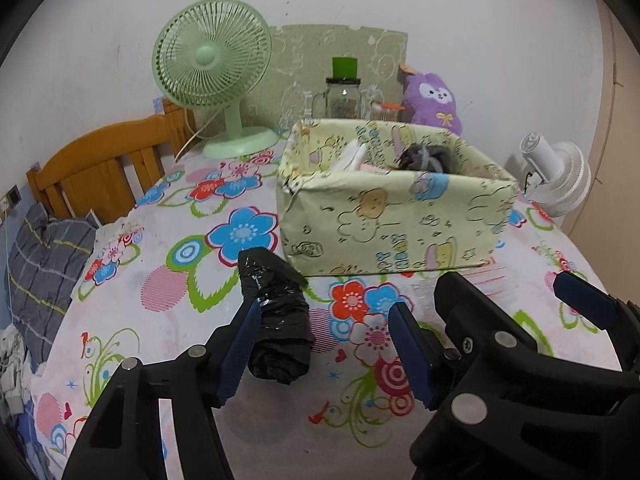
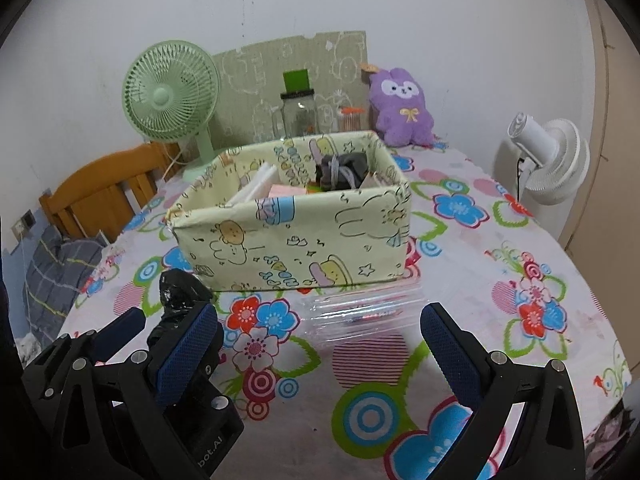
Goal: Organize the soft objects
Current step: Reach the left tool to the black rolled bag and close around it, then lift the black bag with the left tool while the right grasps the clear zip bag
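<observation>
flowered cloth covers the counter [image 1: 168,288]. left hand-held gripper [image 1: 324,344] stands open astride a black plastic roll [image 1: 276,320] lying before the fabric box [image 1: 392,216]. right hand-held gripper [image 2: 320,352] gapes over a clear bag pack [image 2: 360,308].

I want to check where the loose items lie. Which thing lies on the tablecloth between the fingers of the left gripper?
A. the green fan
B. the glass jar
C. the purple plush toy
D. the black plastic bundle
D: the black plastic bundle lies on the tablecloth between the fingers of the left gripper, beside the left one.
</observation>
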Demonstrator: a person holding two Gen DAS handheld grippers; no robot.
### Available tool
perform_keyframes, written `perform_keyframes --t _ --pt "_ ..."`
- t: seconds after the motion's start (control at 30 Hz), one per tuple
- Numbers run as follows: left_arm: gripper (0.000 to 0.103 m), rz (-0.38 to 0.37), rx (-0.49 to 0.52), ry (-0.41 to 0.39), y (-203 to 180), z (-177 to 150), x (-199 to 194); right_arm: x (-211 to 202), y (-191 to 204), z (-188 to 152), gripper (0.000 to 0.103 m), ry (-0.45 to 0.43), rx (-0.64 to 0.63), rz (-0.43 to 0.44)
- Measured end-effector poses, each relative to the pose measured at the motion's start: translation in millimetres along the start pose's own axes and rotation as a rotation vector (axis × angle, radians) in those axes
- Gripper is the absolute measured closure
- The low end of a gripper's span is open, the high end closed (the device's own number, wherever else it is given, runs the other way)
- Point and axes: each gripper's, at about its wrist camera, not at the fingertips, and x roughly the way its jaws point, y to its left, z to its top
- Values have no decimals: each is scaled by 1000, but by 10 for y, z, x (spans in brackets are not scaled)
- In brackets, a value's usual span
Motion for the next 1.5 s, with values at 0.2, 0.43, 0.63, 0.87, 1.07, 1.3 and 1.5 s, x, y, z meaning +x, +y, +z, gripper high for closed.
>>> perform_keyframes --t 0.2,0.43,0.63,0.87,1.07,1.3,1.5 --pt "37 11 -16 23 85 8 169 145 55 9 0 2 -13 -12" --pt "46 32 -44 50 181 34 377 312 104 49 0 16 -37 -11" --pt "52 55 -45 51 210 42 468 437 101 54 0 36 -33 -19" --pt "63 67 -66 55 254 44 500 525 114 57 0 50 -25 -11" --pt "67 71 -49 87 238 26 529 544 129 45 0 59 -41 -13" --pt "70 47 -60 88 137 -40 394 425 75 16 0 34 -56 -9" --pt "70 3 -45 83 -97 -85 289 305 -57 -6 0 16 -68 -9"
